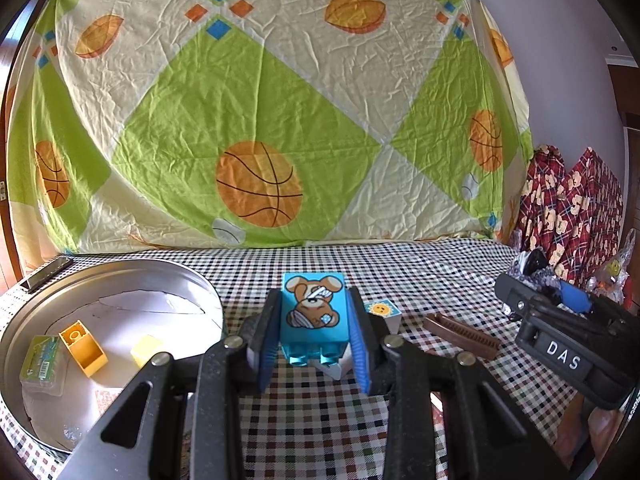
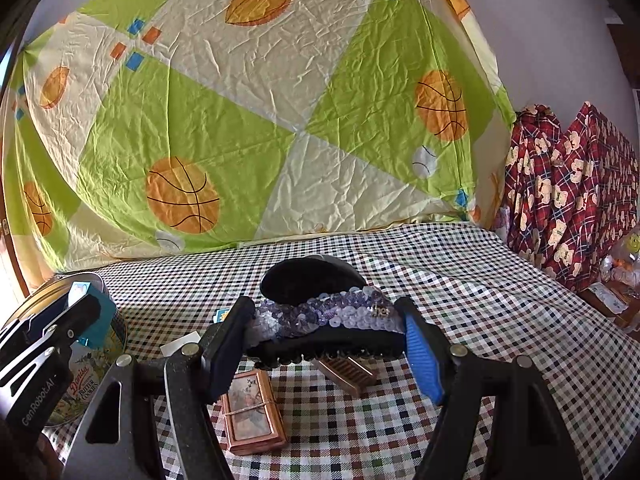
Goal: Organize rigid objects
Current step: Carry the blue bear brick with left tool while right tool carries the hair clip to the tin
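My left gripper is shut on a turquoise toy brick with a bandaged bear picture, held above the checked tablecloth. To its left lies a round metal tin holding a yellow open brick, a small yellow cube and a green clear box. My right gripper is shut on a black hair claw clip with purple sequins, lifted over the cloth. The right gripper also shows at the right of the left wrist view.
A white brick with a sun picture lies behind the held brick. A brown comb lies right of it, comb under the clip. A small framed picture box lies on the cloth. A butter cookie tin wall stands left. Red patterned cloth hangs right.
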A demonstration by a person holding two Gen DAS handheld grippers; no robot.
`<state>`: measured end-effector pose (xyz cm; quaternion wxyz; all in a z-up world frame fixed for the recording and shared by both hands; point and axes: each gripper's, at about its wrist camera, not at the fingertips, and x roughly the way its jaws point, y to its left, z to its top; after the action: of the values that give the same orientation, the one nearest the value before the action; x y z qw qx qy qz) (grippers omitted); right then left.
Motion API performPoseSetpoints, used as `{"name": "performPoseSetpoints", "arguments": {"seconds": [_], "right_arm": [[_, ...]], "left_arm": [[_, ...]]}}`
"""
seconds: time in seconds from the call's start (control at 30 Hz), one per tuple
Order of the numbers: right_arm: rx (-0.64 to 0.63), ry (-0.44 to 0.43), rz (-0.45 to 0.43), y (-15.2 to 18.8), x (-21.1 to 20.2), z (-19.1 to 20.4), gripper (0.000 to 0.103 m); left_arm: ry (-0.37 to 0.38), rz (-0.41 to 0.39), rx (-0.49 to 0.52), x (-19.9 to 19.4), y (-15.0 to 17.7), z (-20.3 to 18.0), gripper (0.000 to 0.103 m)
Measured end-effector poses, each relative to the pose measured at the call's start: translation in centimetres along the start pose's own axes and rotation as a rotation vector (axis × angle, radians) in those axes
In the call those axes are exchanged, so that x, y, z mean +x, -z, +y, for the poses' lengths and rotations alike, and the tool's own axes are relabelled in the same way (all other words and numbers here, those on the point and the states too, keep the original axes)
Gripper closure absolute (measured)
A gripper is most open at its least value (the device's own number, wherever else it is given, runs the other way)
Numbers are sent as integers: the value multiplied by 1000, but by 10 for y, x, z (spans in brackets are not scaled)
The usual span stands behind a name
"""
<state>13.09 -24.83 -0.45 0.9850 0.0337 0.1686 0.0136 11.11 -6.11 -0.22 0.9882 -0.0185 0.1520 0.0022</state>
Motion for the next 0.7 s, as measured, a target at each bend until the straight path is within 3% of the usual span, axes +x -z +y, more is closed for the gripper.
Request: {"name": "performPoseSetpoints", "arguments": {"seconds": [0.5, 0.7], "right_arm": [[59, -73, -12, 2, -2, 5, 30], [5, -57, -28, 3, -5, 18, 30]], "left_arm": [[-44, -61, -59, -19, 1, 22, 72], [-70, -81, -28, -24, 0, 23, 72]]}}
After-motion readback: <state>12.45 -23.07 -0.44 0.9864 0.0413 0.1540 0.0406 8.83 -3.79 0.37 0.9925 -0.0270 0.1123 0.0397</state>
